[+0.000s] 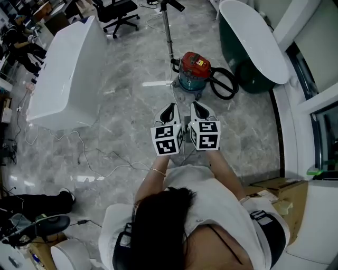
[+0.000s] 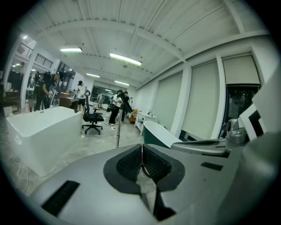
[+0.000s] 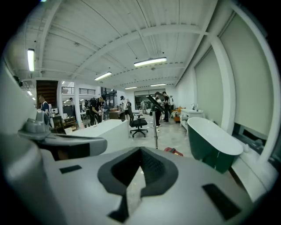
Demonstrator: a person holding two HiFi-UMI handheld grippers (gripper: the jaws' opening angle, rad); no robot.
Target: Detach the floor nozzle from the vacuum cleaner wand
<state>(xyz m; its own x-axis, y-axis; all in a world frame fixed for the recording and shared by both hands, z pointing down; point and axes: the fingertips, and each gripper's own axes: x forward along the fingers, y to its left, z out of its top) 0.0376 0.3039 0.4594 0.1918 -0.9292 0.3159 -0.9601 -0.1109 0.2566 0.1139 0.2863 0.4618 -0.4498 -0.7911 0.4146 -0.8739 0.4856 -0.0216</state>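
Observation:
The vacuum cleaner [image 1: 193,69], a red and teal canister with a black hose [image 1: 225,84], stands on the marble floor ahead of me. Its metal wand [image 1: 168,32] rises upright to the canister's left; a pale flat piece, seemingly the floor nozzle [image 1: 157,83], lies at its foot. My left gripper [image 1: 169,112] and right gripper [image 1: 199,109] hover side by side short of the canister, both shut and empty. The wand [image 2: 117,128] stands beyond the shut left gripper [image 2: 142,146]. The right gripper [image 3: 141,150] points toward the wand [image 3: 156,132] and the red canister [image 3: 174,151].
A white bathtub [image 1: 63,74] stands to the left and a green one [image 1: 252,50] to the right of the vacuum. A black office chair [image 1: 119,15] is behind. Cables trail over the floor [image 1: 90,158]. People stand far back in the hall [image 3: 160,105].

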